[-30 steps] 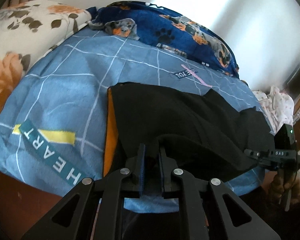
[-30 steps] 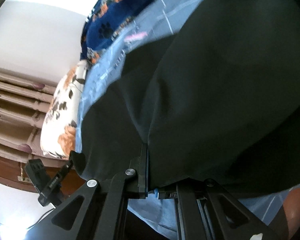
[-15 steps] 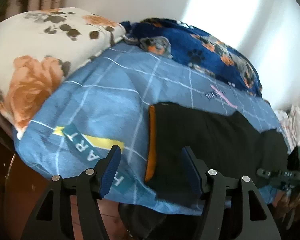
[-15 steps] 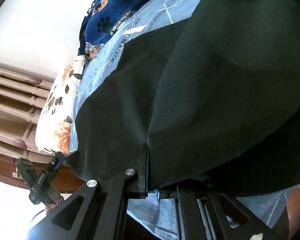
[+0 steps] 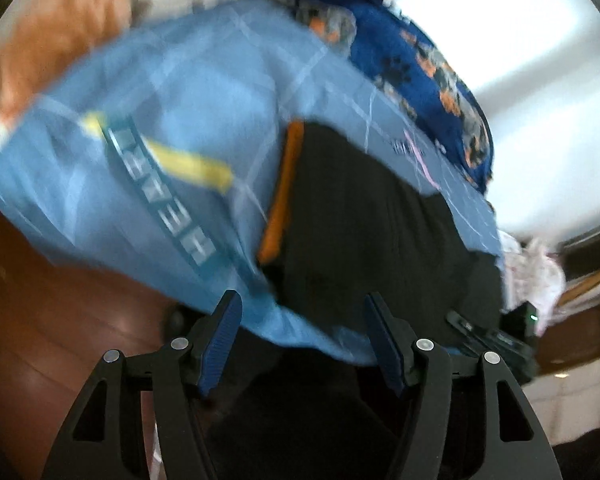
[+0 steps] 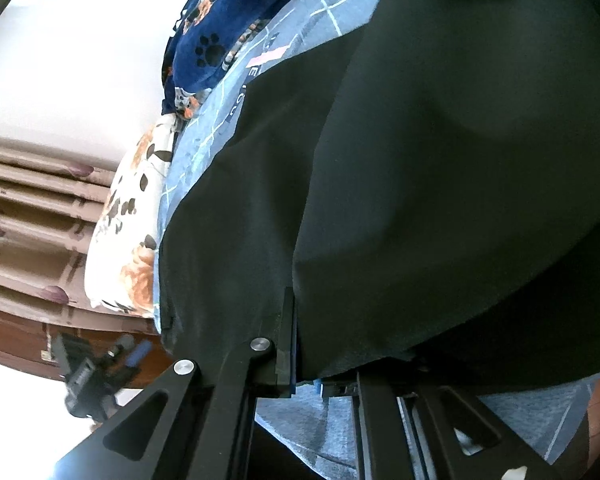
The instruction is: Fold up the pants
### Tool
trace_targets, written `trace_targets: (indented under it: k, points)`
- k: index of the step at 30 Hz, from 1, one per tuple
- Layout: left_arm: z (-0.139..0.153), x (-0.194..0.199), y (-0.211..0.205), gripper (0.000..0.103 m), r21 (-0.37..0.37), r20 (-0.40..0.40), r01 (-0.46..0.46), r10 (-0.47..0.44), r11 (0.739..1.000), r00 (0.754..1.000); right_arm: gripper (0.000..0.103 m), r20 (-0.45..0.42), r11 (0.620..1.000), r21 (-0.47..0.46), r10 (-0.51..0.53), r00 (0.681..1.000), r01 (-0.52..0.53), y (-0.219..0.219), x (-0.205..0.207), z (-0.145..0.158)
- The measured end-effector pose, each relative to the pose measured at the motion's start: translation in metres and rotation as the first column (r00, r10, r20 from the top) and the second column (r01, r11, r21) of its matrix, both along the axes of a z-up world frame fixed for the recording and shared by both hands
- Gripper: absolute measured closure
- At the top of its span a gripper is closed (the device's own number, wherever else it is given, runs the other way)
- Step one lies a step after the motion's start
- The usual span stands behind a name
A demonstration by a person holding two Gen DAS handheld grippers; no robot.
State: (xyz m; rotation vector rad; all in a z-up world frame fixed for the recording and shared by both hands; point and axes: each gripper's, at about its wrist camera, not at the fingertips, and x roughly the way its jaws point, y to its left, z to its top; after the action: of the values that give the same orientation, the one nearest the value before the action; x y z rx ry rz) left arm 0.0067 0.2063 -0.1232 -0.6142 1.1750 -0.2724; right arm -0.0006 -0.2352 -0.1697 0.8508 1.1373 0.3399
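Left gripper (image 5: 302, 338), nearest, has just opened and holds nothing; right gripper (image 6: 320, 344) is clamped on the near hem of the black pants (image 6: 440, 168). Pants lie on the blue bedsheet (image 5: 188, 92), floral pillow (image 6: 128, 228) beyond, far left.

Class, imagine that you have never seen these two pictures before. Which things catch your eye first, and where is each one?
The black pants, with an orange band along one edge, lie across the blue checked bedspread. The right tool is shut on a fold of them at the near edge, while the left tool stands open with nothing between its blue pads. Behind lie a dark blue dog-print blanket and a floral pillow.
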Motion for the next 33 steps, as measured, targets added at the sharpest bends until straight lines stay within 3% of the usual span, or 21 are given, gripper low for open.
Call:
trace_targets:
  k: [3,6,7,8,9,15,20,23,25,28,29,31,33]
  points:
    - [-0.014,0.000,-0.007,0.039,-0.052,-0.052,0.015,-0.017,0.999,0.998,0.094,-0.004,1.000,0.017,-0.004,1.000,0.004,-0.001,-0.001,-0.001]
    - [-0.009,0.001,-0.014,0.042,-0.051,-0.001,0.017,-0.017,0.999,1.000,0.094,0.000,1.000,0.017,-0.002,1.000,0.002,0.000,-0.002,0.000]
    - [-0.003,0.003,-0.017,0.056,-0.006,0.035,0.022,-0.022,1.000,0.999,0.094,0.000,1.000,0.018,-0.003,1.000,0.003,0.000,-0.003,0.000]
    - [0.000,0.007,-0.021,0.077,0.052,0.044,0.026,-0.028,0.998,0.999,0.094,0.000,1.000,0.018,-0.003,1.000,0.003,0.000,-0.002,0.000]
    - [0.002,0.008,-0.023,0.085,0.104,0.052,0.028,-0.034,0.994,0.998,0.094,0.001,1.000,0.019,-0.004,1.000,0.004,0.001,-0.002,0.000]
    - [-0.010,0.018,-0.014,0.088,0.094,0.021,-0.016,0.014,0.995,1.000,0.093,0.009,1.000,0.019,0.005,1.000,-0.006,0.002,-0.001,0.001]
    - [0.007,0.026,-0.009,0.090,0.108,0.102,-0.070,0.059,0.992,0.993,0.093,0.056,0.999,0.018,0.025,0.998,-0.026,0.007,0.003,0.006]
    - [0.008,0.032,-0.015,0.090,0.177,0.120,-0.056,0.035,0.983,0.992,0.093,0.115,0.999,0.000,0.054,0.992,-0.054,0.014,0.006,0.016]
    - [-0.004,0.033,-0.019,0.090,0.229,0.090,-0.024,0.003,0.973,0.996,0.093,0.096,0.996,-0.042,0.078,0.992,-0.074,0.019,0.008,0.013]
    - [-0.002,0.031,-0.016,0.086,0.240,0.100,-0.034,0.010,0.970,0.995,0.093,0.048,0.998,-0.002,0.068,0.997,-0.068,0.015,0.007,0.000]
    - [0.003,0.029,-0.015,0.084,0.274,0.107,-0.065,0.037,0.960,0.994,0.093,0.049,0.998,0.006,0.069,0.996,-0.070,0.014,0.008,0.000]
    - [0.019,0.026,-0.011,0.080,0.387,0.111,-0.149,0.115,0.910,0.987,0.093,0.051,0.997,0.001,0.074,0.996,-0.074,0.015,0.007,0.000]
    - [0.040,0.021,-0.013,0.080,0.373,0.175,-0.194,0.137,0.907,0.975,0.093,0.046,0.997,0.012,0.072,0.996,-0.073,0.014,0.007,-0.002]
